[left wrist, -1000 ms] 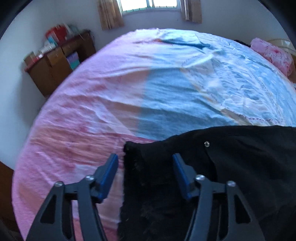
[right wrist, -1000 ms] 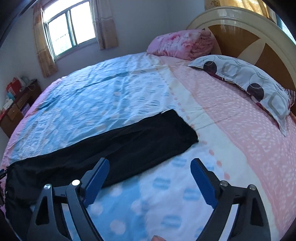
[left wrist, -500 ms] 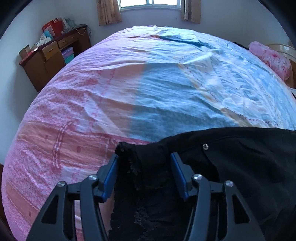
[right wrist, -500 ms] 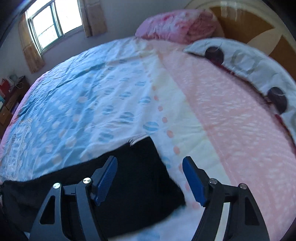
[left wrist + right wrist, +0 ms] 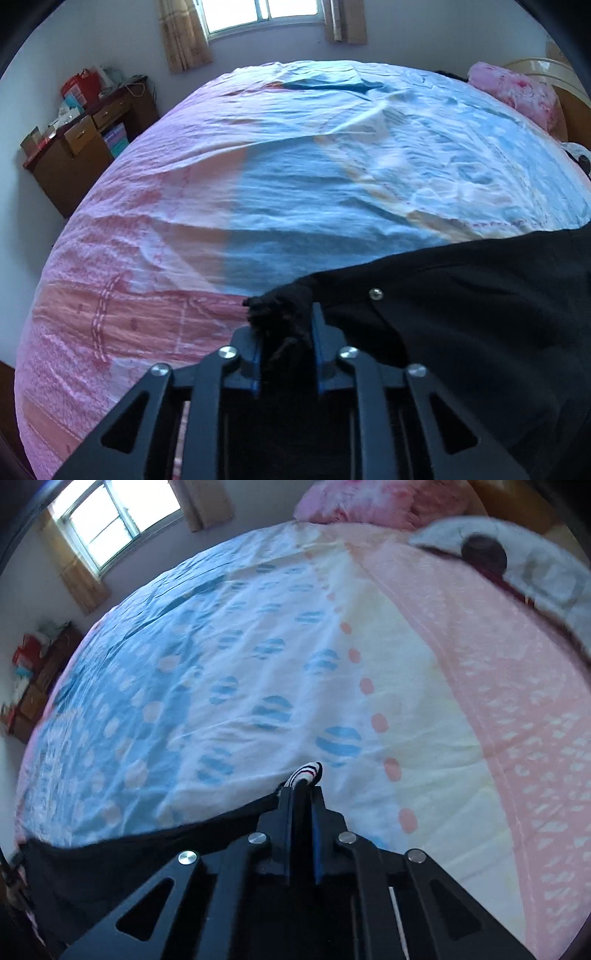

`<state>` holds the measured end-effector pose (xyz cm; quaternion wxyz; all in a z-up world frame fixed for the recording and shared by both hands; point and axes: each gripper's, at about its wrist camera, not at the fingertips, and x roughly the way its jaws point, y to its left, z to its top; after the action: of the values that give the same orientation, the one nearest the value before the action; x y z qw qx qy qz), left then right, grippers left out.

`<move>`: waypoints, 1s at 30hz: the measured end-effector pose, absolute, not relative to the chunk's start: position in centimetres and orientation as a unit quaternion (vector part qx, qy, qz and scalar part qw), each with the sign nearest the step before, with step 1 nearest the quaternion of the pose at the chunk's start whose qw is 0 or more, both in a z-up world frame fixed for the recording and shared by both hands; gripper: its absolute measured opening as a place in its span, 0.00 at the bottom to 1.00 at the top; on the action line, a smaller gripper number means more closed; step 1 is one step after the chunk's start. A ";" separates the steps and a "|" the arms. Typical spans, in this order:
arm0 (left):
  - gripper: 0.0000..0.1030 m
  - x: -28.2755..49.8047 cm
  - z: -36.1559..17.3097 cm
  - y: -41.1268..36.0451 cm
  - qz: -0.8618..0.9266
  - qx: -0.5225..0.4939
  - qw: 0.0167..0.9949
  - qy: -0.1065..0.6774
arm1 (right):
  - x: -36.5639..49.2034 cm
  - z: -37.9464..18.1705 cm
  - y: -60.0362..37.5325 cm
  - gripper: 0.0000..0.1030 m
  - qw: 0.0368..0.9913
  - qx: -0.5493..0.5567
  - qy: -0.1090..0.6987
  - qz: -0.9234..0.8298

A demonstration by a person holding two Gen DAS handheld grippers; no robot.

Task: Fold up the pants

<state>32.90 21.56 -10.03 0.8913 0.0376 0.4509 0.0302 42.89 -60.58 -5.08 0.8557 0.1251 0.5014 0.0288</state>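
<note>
A bedroom holds a wide bed whose sheet (image 5: 332,177) runs pink at one side, blue with pale spots in the middle, then cream and pink toward the headboard end. At the far left of the left wrist view a wooden desk (image 5: 77,147) stands against the wall with boxes and bags piled on top, and a curtained window (image 5: 258,16) lets in daylight behind the bed.

The black pants (image 5: 461,314) lie flat along the near edge of the bed, stretched from one gripper to the other. The left gripper (image 5: 286,343) has just been closing, and its blue pads now pinch a bunched, ruffled corner of the waistband end, beside a small metal snap (image 5: 376,294).

Further right, the right gripper (image 5: 303,801) has likewise just been closing and now clamps the hem of the leg end; a little white striped tab (image 5: 306,771) pokes out past the fingertips. Beyond it a folded pink blanket (image 5: 369,498) and a grey patterned pillow (image 5: 524,565) rest at the head of the bed.
</note>
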 end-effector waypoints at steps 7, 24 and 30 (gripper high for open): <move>0.18 29.6 -6.2 23.5 0.001 -0.039 0.919 0.393 | 34.9 2.6 -61.5 0.08 0.896 0.111 0.429 0.041; 0.18 10.6 -2.9 25.8 -0.095 -0.108 0.951 0.273 | 5.0 7.5 -66.3 0.08 0.935 0.162 0.315 0.033; 0.18 6.9 -6.0 25.4 -0.109 -0.098 0.945 0.293 | -1.3 3.0 -67.1 0.08 0.927 0.187 0.324 0.034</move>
<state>6.86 25.41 -5.95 0.9450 -0.0976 0.2926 -0.1087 -1.35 -67.08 2.97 0.9265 0.1874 0.3244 0.0343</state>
